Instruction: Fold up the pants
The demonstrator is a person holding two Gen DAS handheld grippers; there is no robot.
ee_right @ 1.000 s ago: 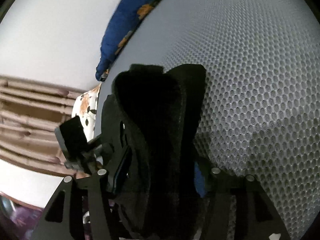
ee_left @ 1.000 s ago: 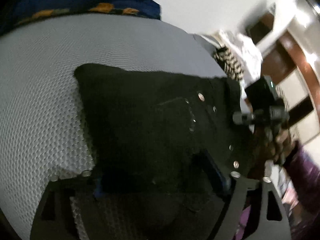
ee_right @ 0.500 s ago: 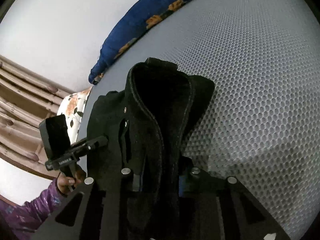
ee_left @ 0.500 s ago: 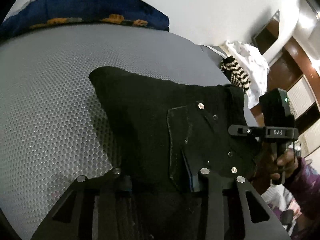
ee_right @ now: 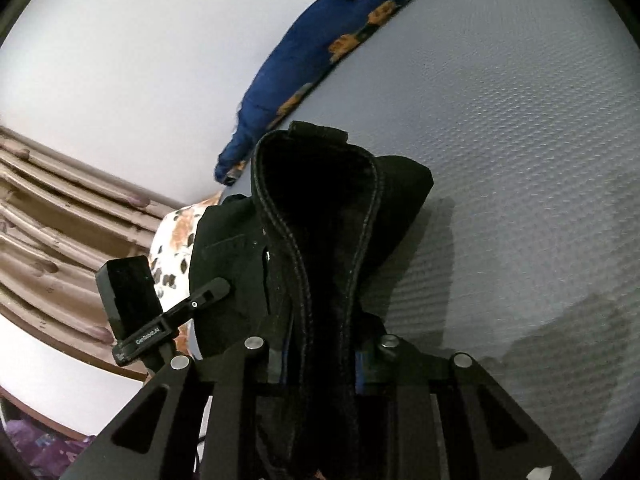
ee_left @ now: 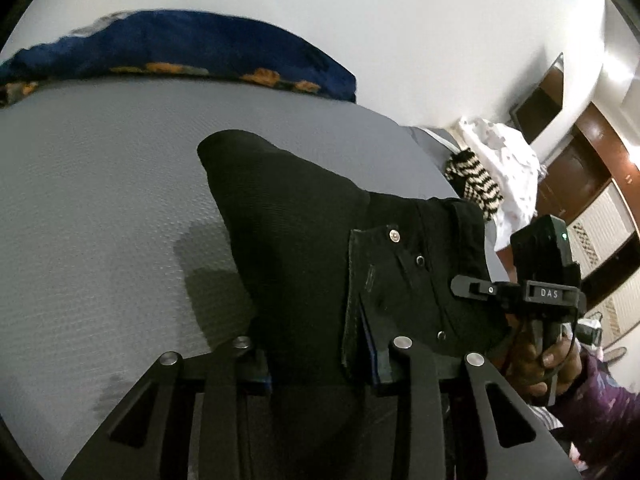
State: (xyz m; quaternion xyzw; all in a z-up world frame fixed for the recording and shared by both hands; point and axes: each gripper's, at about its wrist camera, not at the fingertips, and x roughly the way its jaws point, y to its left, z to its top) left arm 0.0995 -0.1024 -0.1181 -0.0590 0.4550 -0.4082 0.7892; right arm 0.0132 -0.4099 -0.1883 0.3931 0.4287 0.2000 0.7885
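Left wrist view: left gripper now clamped on black pants, jaws wide a second ago; right gripper likewise pinches the waistband. Pants lifted partly off the grey mattress; fold-over likely next.

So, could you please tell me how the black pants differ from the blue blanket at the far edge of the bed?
The pants are plain black with metal rivets; the blanket is dark blue with orange flowers. The pants are near, lifted partly off the grey mattress, pinched by the left gripper and the right gripper; the blanket lies far off against the wall, touched by neither. Both are soft fabric on the same bed.
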